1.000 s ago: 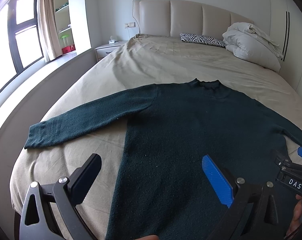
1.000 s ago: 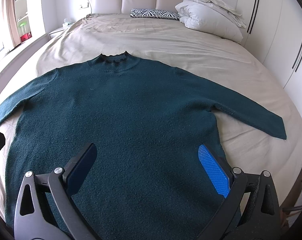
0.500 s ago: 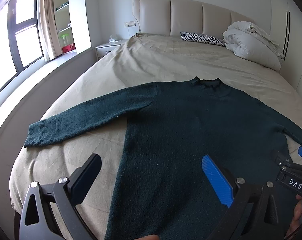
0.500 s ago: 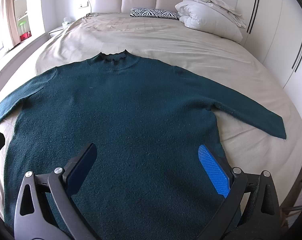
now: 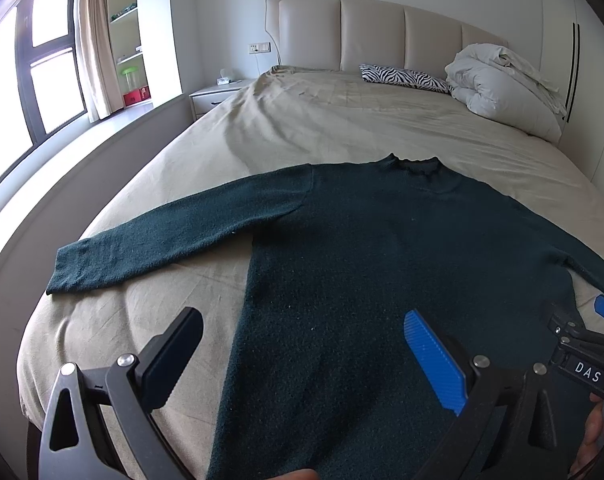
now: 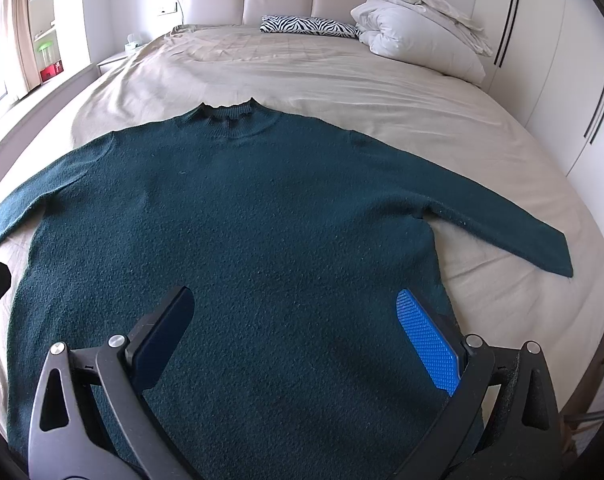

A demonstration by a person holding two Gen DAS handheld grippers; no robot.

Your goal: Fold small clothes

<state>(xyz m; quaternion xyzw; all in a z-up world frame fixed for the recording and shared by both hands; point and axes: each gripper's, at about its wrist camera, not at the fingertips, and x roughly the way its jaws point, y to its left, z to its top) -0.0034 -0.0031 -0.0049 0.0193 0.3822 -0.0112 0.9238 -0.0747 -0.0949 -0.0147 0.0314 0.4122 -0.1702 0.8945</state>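
Left wrist view shows the dark green sweater lying flat and face up across the lower middle of the frame on the beige bed, its sleeve stretched toward the left edge, with the left gripper hanging over the hem, fingers spread and holding nothing. Right wrist view shows the right gripper likewise spread and empty over the sweater's lower middle. No fold looks made yet; sleeves and body remain.

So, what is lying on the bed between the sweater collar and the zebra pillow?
Nothing: between the collar of the sweater and the zebra pillow there is only bare, wrinkled beige sheet. Both wrist views show this.
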